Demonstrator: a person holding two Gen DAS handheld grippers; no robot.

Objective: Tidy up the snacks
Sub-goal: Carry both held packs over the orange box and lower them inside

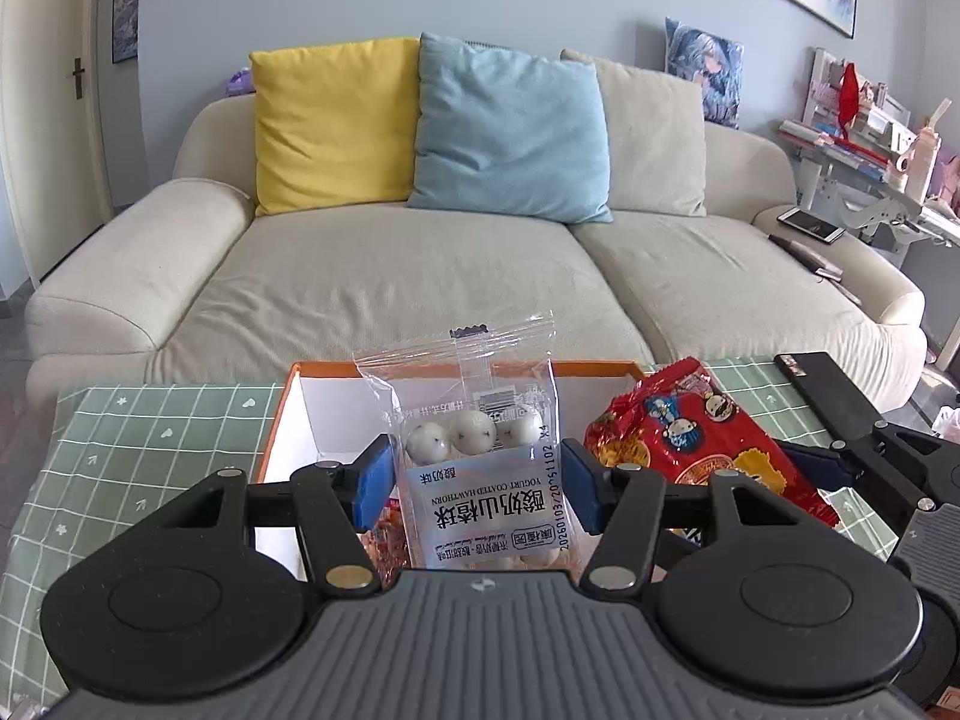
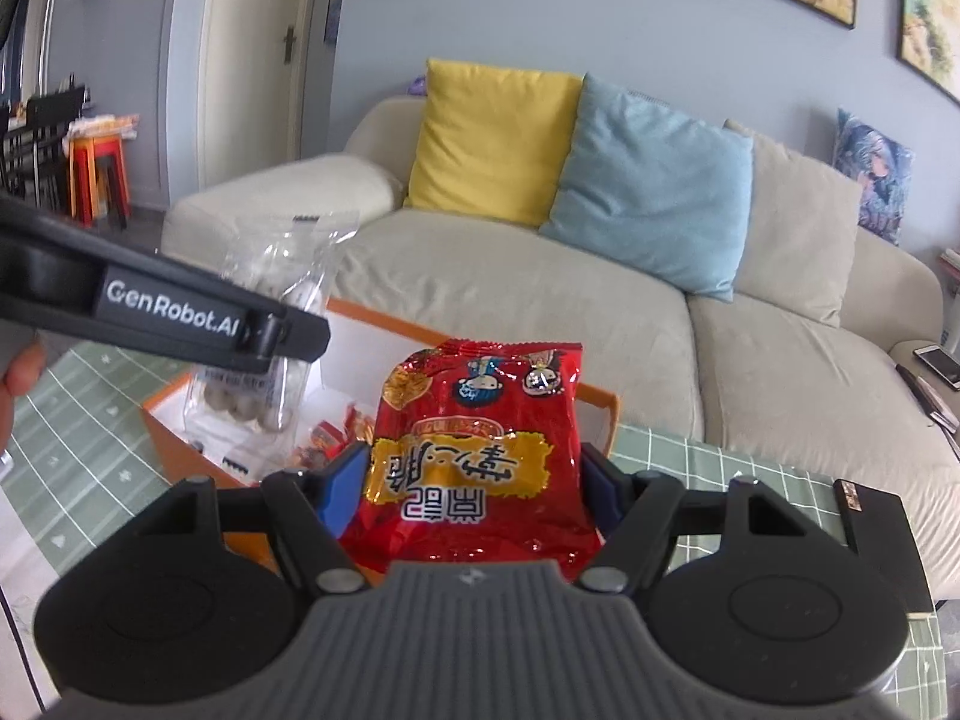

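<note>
My left gripper (image 1: 477, 483) is shut on a clear bag of white yogurt hawthorn balls (image 1: 480, 468), held upright above the orange box (image 1: 273, 438). That bag (image 2: 264, 324) also shows in the right wrist view, behind the left gripper's black finger (image 2: 180, 318). My right gripper (image 2: 474, 486) is shut on a red snack bag (image 2: 480, 450) with yellow lettering, its blue pads pressing both sides. The red bag (image 1: 690, 438) hangs just right of the clear one. The orange box (image 2: 606, 408) has white inner walls and holds small red wrapped snacks (image 2: 327, 438).
A green checked cloth (image 1: 150, 450) covers the table under the box. Behind stands a beige sofa (image 1: 390, 276) with yellow, blue and beige cushions. A phone (image 1: 810, 223) lies on its right arm. A black flat device (image 2: 876, 516) rests on the table's right side.
</note>
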